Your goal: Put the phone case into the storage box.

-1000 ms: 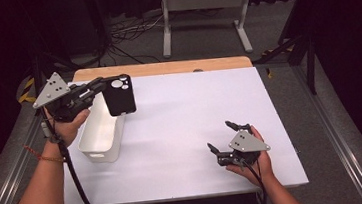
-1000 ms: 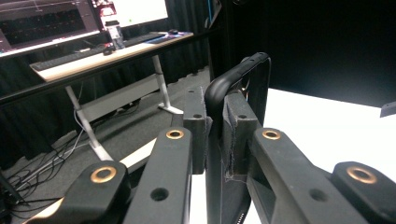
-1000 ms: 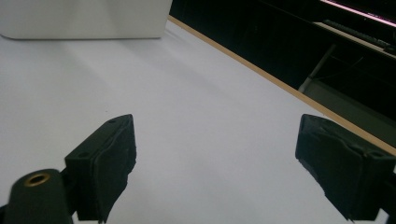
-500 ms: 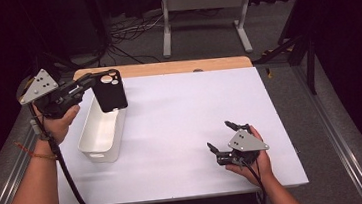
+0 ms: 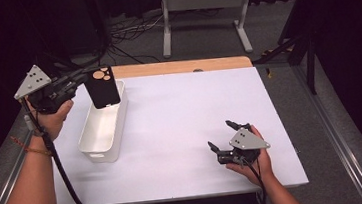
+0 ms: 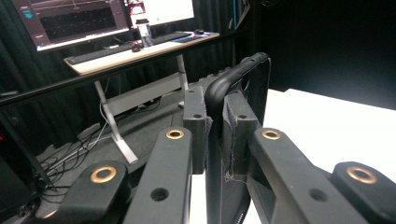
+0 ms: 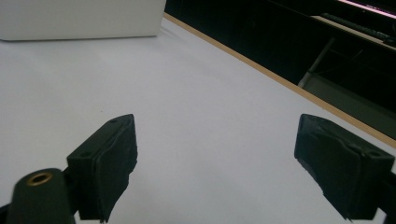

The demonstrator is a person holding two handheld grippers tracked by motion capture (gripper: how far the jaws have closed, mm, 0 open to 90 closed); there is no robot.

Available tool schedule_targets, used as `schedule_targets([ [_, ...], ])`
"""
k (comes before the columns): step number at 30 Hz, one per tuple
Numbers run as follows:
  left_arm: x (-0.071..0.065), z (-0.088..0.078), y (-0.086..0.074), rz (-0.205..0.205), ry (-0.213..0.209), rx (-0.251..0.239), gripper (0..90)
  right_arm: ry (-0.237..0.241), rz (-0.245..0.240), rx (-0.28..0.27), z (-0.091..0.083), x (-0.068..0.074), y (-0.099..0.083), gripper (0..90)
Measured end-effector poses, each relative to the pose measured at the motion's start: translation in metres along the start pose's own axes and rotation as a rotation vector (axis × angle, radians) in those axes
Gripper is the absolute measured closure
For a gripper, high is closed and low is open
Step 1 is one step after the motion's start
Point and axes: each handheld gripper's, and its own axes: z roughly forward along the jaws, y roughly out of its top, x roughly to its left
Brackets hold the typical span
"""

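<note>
Phone case [image 5: 104, 87], black with round camera cut-outs, hung upright in the left gripper [image 5: 84, 81] above the far end of a white rectangular bin [image 5: 102, 127] at the left of the white table [image 5: 180, 112]. Seen from the left gripper view, the pads [image 6: 237, 122] were pinched tight on the case's thin edge [image 6: 233, 77], which rose between them. Across the table, near its front right corner, the right gripper [image 5: 220, 136] rested in the person's hand [image 5: 252, 158] with its jaws spread wide and nothing between them, the bare tabletop [image 7: 196, 107] showing in the gap. By all appearances the step in hand was placing the case into the bin. Doing it well would likely mean centring the case over the opening, lowering it until its bottom edge sat inside the walls, and only then easing the grip, since a release from that height could let the case tip over the rim.
</note>
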Motion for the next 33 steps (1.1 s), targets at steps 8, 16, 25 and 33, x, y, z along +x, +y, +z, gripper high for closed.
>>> schedule_targets([
  [8, 0.013, 0.005, -0.004, -0.006, 0.009, 0.014, 82.2, 0.005, -0.007, 0.01, 0.002, 0.002, -0.001, 14.1],
  [16, 0.022, 0.014, -0.005, 0.01, 0.023, 0.04, 82.2, -0.002, -0.002, 0.012, 0.001, 0.0, -0.001, 14.1],
  [25, 0.031, 0.028, -0.01, 0.024, 0.019, 0.062, 82.2, -0.01, 0.003, 0.016, 0.002, -0.001, -0.001, 14.0],
  [33, 0.04, 0.035, -0.018, 0.012, 0.025, 0.057, 82.2, -0.017, 0.002, 0.027, 0.003, -0.002, -0.001, 14.0],
])
